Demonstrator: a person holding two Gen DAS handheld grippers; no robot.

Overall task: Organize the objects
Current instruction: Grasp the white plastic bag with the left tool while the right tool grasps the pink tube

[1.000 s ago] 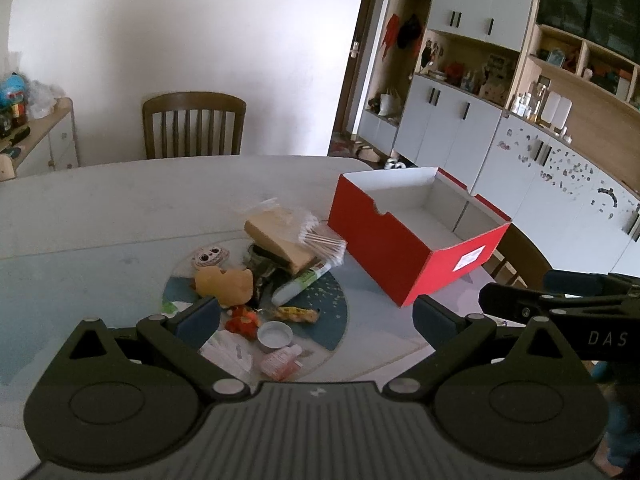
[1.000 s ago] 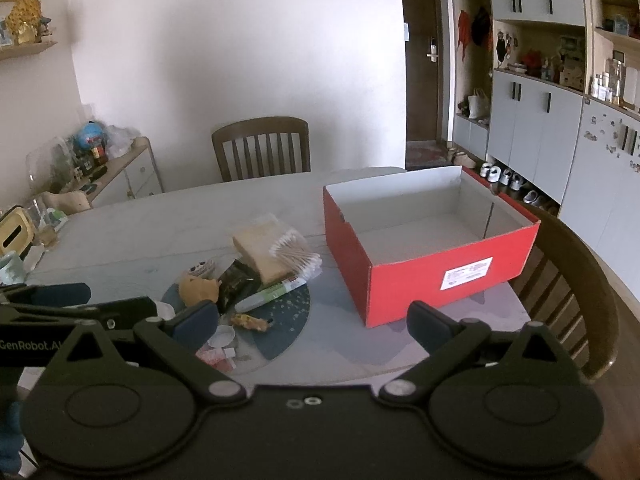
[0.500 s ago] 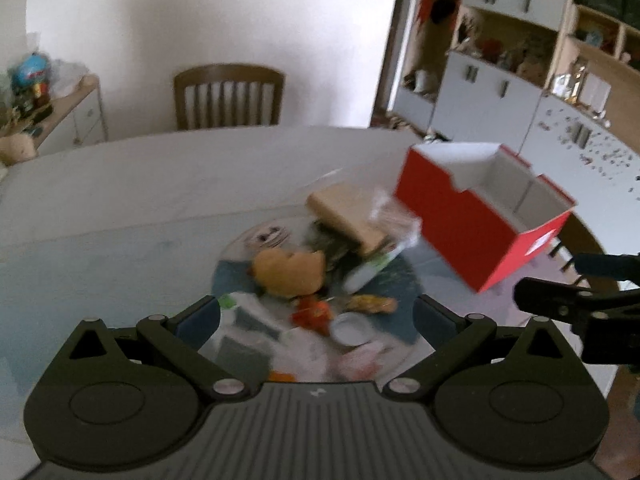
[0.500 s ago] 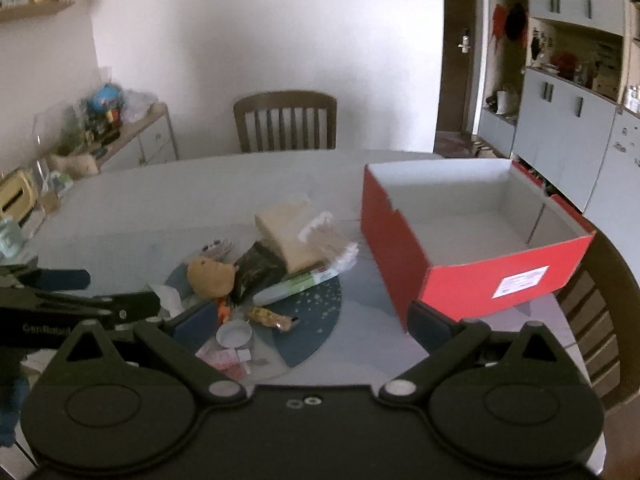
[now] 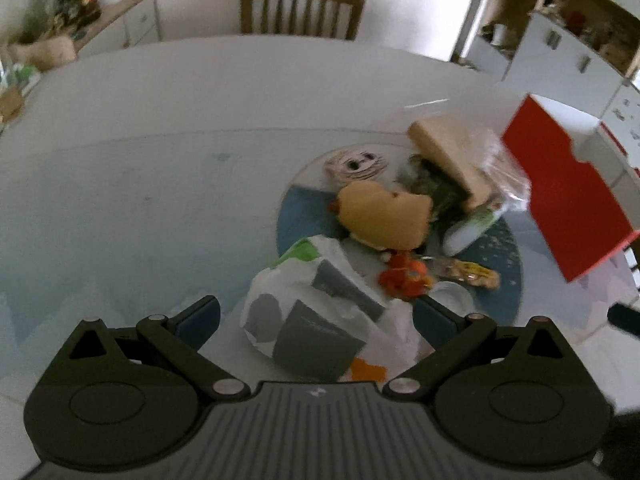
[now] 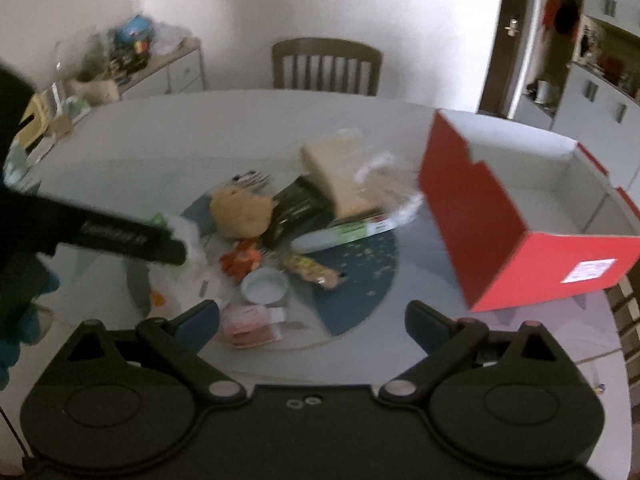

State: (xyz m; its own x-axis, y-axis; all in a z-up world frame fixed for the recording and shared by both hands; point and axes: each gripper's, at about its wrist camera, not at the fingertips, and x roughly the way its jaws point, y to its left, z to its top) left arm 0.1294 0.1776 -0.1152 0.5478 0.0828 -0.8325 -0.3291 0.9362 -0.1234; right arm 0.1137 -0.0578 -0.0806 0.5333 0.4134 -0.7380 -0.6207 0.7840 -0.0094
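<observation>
Both grippers have dropped toward the pile; the left gripper (image 5: pixel 316 316), fingers spread, now straddles a crinkly white plastic bag (image 5: pixel 320 312) on the round glass turntable (image 6: pixel 360 320). Right gripper (image 6: pixel 312 320) hangs open beside the glossy red cardboard box (image 6: pixel 500 232).

Plain white wall (image 6: pixel 320 8) behind a wooden slat-back chair (image 6: pixel 326 66) pushed in at the far edge of the round pale bench (image 5: pixel 200 92). Low white sideboard (image 6: pixel 176 70) at left, top crowded with blurred clutter. At right, a dark wooden door frame (image 6: pixel 516 32) and white cabinets (image 5: pixel 560 52) with open shelving; light is dim and even.
</observation>
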